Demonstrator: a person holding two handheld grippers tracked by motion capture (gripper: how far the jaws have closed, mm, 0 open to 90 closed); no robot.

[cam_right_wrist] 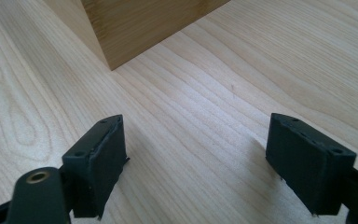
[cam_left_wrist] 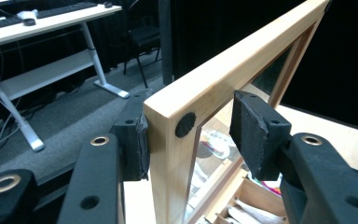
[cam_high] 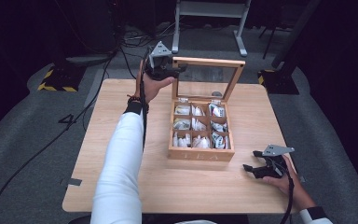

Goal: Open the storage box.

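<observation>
Left arm, white-sleeved, extends forward; left gripper straddles the upper left corner of the tea box's raised lid, one pad touching, the other apart. Right gripper rests low, right of the tea box, jaws spread wide.

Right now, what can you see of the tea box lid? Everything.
The lid is a light wood frame around a clear pane, hinged to the back edge of the wooden tea box and standing open, roughly upright. A round dark pad sits on the inner face of its corner. In the left gripper view, the left gripper straddles that top left corner: one of the fingers lies against the outer face, while the other stands clear of the inner face. Nothing else touches the lid.
</observation>
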